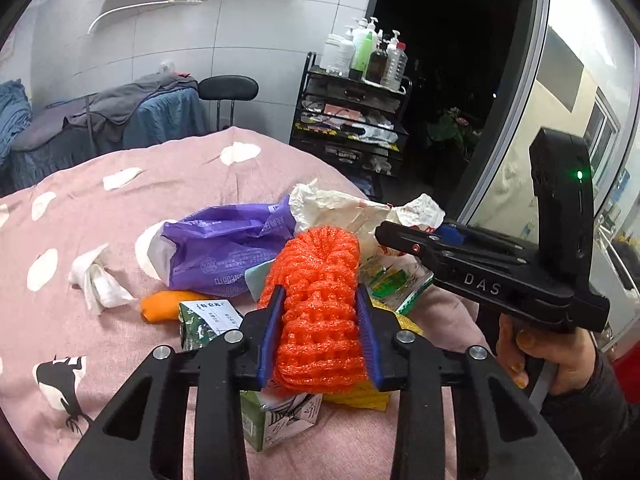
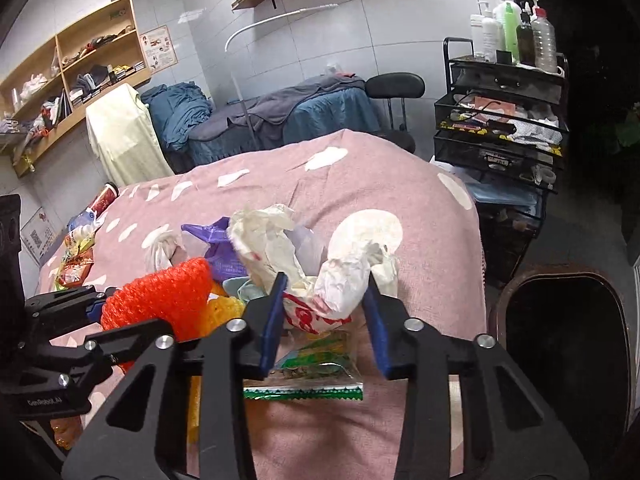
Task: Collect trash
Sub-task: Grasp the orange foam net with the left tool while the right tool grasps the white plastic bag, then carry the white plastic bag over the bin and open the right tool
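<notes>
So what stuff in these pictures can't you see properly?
- Green carton, left wrist view: the left tool and the orange foam net it squeezes cover its top.
- Dark bin, right wrist view: too black inside to see what it holds.
- Snack wrapper, right wrist view: the white crumpled bag in the right tool hides its upper part.
- Doorway, left wrist view: too dark.

Left tongs (image 1: 320, 316) pinched narrow — pads pressing both sides, right tongs (image 2: 326, 308) likewise clamped, hand (image 1: 548, 360) gripping the right handle
</notes>
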Demonstrator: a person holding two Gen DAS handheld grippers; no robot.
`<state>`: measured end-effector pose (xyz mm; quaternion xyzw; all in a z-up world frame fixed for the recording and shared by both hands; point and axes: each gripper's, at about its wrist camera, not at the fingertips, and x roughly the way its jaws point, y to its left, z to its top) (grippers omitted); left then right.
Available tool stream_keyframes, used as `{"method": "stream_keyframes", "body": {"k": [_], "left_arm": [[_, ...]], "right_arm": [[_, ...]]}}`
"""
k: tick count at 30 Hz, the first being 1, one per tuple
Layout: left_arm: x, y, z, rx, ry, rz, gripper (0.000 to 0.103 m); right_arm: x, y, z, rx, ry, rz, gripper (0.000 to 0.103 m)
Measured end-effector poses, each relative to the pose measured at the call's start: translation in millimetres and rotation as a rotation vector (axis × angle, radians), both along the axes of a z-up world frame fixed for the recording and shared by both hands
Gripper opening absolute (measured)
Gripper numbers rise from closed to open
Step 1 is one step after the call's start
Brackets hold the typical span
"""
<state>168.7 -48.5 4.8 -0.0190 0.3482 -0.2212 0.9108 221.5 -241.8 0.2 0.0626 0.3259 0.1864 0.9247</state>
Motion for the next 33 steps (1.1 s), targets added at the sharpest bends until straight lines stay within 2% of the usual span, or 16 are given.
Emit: {"method": "stream_keyframes", "body": {"k": [9,18,27,33], "left_arm": [[-20.1,5.4,25.5,-0.046,-0.09,0.02,0.031],[-40.8,-18.4,46.0,-0.064,-0.156,-0.068,0.031],[-50.3,-63.9,39.5,-0.052,-0.147,-0.195,0.031],[-50.7,-91.7,26.7,-0.049,-0.104,-0.273,0.031]], "right_arm": [[-34.8,-13.7,31.5,0.038,-0.132,-0.048,0.03],[-78.2,-45.0,55.1,0.038,-0.207,-0.145,0.03],[-111.2,-89.1,53.6,0.017,-0.193,-0.27,0.03],[-124.9,-123.9,42.3,0.008,-0.162,-0.367,0.03]]}}
